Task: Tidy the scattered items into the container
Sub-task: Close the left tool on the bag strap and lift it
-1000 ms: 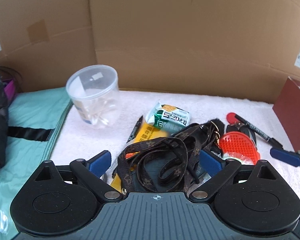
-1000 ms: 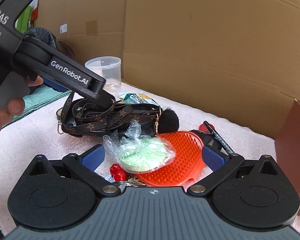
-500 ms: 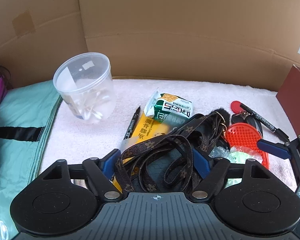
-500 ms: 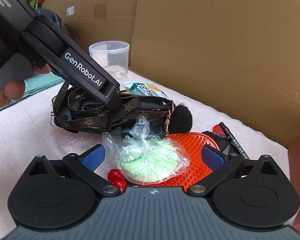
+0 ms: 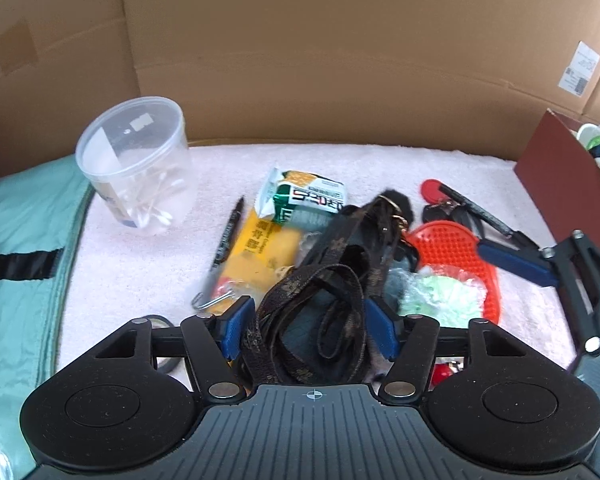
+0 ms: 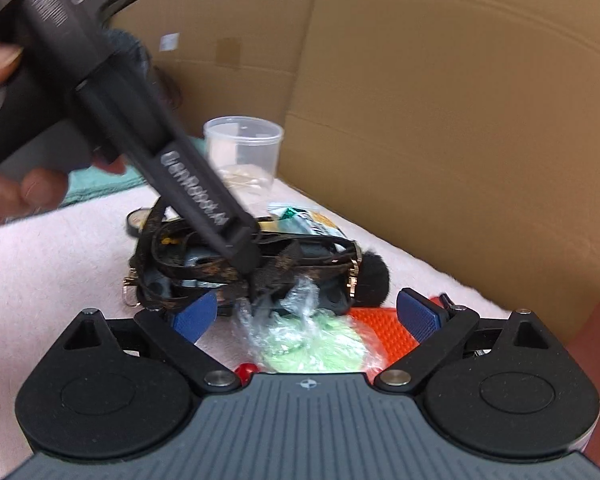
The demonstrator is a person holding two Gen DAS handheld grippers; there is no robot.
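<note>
The left tool (image 5: 306, 330) has just been closing, and its blue pads now pinch the tangle of brown strap (image 5: 320, 300) from both sides; in the right wrist view its black arm comes down onto that same bundle. The right tool (image 6: 306, 314) stands spread, its jaws having narrowed only a little. A green bagged lump (image 6: 312, 340) lies between its pads, which do not press on it.

Around the strap, on the pink towel (image 5: 140, 272) covering the bench, lie an orange scrubber (image 5: 456, 252), a black pompom (image 6: 374, 282), a green packet (image 5: 308, 200), a yellow packet (image 5: 256, 252), a pen (image 5: 226, 248), keys with a red tag (image 5: 432, 192) and a marker (image 5: 476, 212). A clear tub (image 5: 136, 164) stands upright to the left, well apart from the pile, with only cotton swabs in it.

I judge the tidying barely begun: if the tub is the container, nearly everything is still outside it. The strap looks first to go, though its loose loops may snag neighbours on the lift.
</note>
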